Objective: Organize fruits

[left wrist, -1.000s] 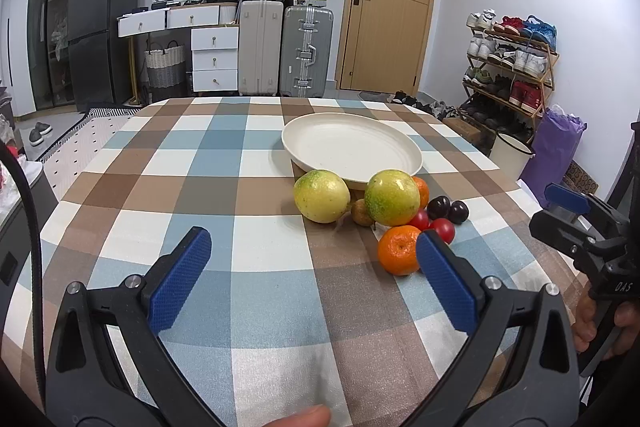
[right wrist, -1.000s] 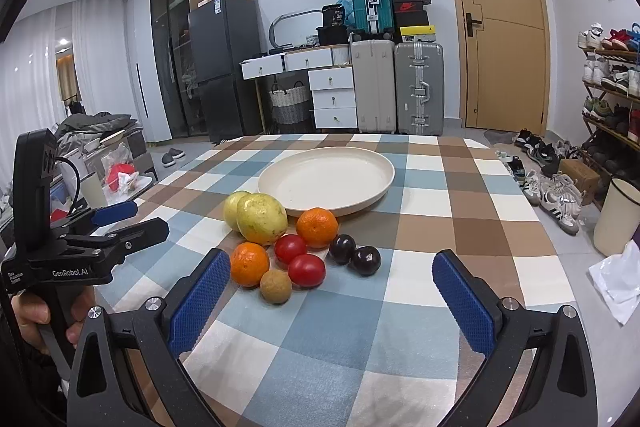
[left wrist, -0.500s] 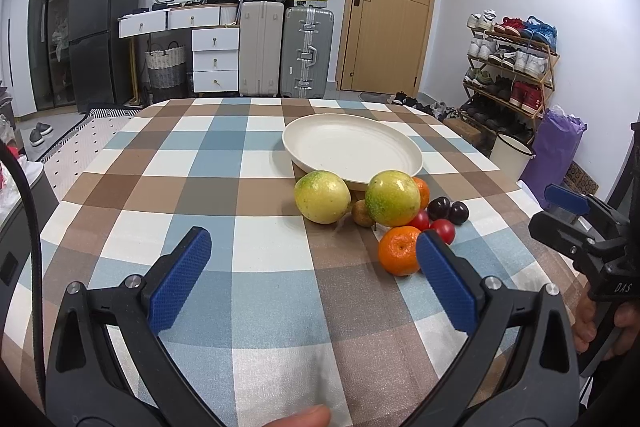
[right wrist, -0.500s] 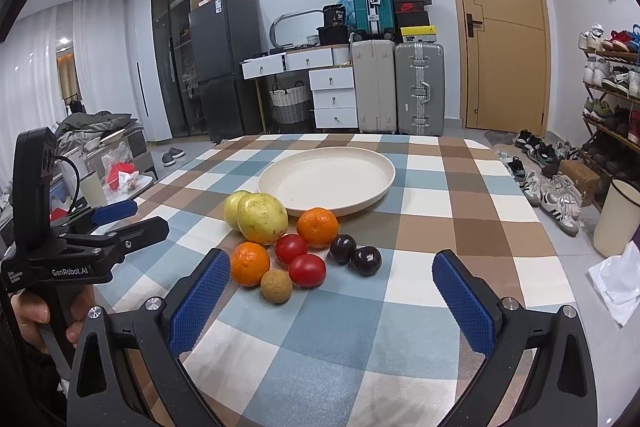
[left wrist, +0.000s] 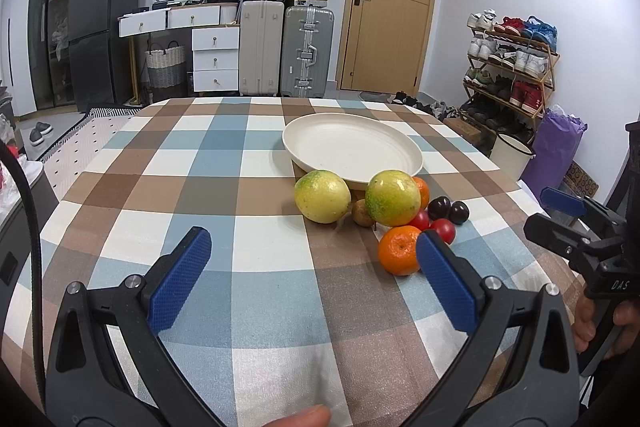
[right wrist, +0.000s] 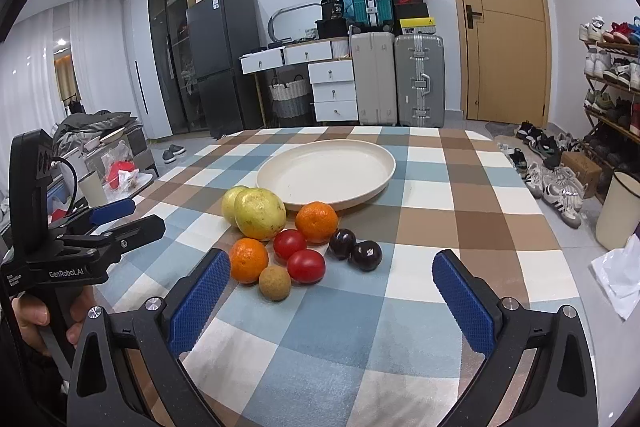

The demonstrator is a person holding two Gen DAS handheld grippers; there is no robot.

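Left gripper point(left wrist: 312, 259): jaws wide, holding nothing, above checked tablecloth point(left wrist: 200, 163). Right gripper point(right wrist: 332, 283): jaws wide, holding nothing. Fruit cluster point(right wrist: 296, 239) just ahead of both grippers: 2 oranges, 2 tomatoes, 2 plums, 2 yellow-green fruits. Cluster touches near rim of plate point(right wrist: 326, 173); plate bare.

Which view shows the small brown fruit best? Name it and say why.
The right wrist view: the brown fruit lies at the near edge of the pile, fully exposed beside a tomato. In the left wrist view the same fruit is half hidden, wedged between the two big yellow-green fruits.
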